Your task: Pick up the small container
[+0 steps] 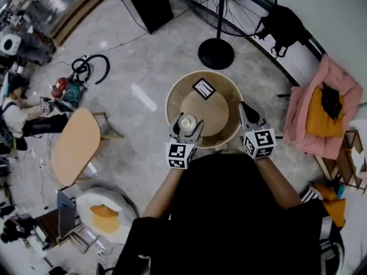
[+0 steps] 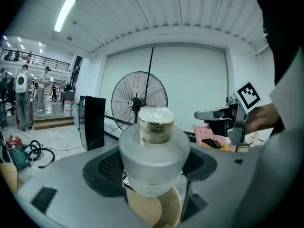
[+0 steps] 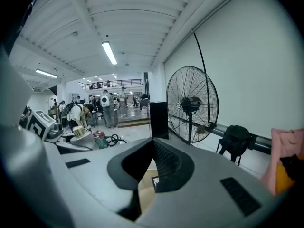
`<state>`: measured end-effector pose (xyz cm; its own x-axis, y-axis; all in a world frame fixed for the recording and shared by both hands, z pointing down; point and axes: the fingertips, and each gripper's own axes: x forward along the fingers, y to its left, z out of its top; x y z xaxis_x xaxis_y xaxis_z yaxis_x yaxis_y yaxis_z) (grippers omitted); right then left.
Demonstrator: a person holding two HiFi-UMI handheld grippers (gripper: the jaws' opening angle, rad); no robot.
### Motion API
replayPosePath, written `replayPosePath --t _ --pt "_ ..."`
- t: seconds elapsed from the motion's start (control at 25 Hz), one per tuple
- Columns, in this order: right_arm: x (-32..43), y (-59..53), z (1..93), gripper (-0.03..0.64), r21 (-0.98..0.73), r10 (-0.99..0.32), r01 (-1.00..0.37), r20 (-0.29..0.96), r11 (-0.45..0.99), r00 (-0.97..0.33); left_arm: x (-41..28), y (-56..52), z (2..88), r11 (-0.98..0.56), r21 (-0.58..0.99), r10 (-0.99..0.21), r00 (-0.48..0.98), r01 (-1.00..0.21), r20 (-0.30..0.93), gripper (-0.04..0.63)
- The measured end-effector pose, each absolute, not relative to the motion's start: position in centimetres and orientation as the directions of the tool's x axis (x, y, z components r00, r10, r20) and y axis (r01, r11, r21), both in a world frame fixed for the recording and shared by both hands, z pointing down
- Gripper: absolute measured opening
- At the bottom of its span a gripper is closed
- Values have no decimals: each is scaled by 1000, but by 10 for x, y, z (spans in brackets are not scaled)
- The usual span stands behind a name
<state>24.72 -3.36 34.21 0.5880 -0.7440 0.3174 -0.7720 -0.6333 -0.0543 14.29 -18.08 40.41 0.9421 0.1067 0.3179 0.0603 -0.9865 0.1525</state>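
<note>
The small container (image 1: 187, 122) is a frosted jar with a gold lid. My left gripper (image 1: 185, 132) is shut on it and holds it upright over the near left rim of the round wooden table (image 1: 178, 96). In the left gripper view the container (image 2: 153, 148) fills the middle between the dark pads (image 2: 107, 167), with the table top below it. My right gripper (image 1: 246, 112) hovers at the table's right rim, shut on nothing, its pads meeting at the tips (image 3: 151, 167). From the right gripper view the held container (image 3: 80, 132) shows at far left.
A black-and-white marker card (image 1: 203, 88) lies at the back of the table. A standing fan (image 1: 217, 50) is just beyond it. A pink-covered chair (image 1: 321, 113) stands to the right. To the left are a small wooden side table (image 1: 74, 145) and a white seat (image 1: 103, 211).
</note>
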Motion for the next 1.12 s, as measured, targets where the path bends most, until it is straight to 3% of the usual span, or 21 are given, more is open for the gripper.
replayPosePath --t 1.12 --pt "330 16 333 15 -46 -793 -812 255 -582 554 193 -146 385 -990 119 -38 954 -77 299 348"
